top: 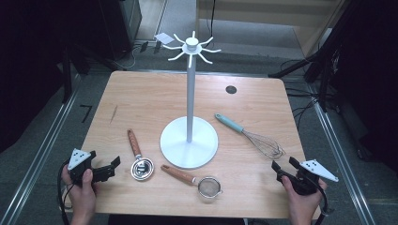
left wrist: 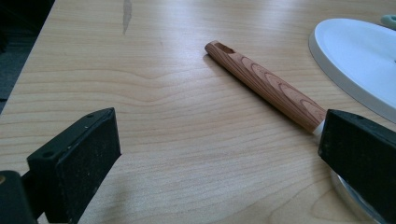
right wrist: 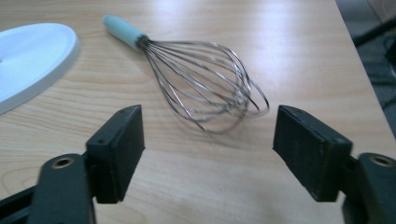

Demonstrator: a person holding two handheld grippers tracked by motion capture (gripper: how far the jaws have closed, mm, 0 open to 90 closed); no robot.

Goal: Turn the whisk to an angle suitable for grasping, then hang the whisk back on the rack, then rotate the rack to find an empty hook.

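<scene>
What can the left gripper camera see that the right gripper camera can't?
The left gripper view alone has the wooden handle of the small metal scoop, lying in front of the left gripper, whose fingers stand wide apart with nothing between them. The right gripper view alone has the whisk with its pale blue handle, ahead of the open right gripper. Both show the light wooden table and the edge of the stand's white round base.

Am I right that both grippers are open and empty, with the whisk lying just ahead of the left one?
Not quite: the whisk lies ahead of the right gripper, as the right gripper view shows. The left gripper faces a wooden handle. Both are open and empty.
</scene>
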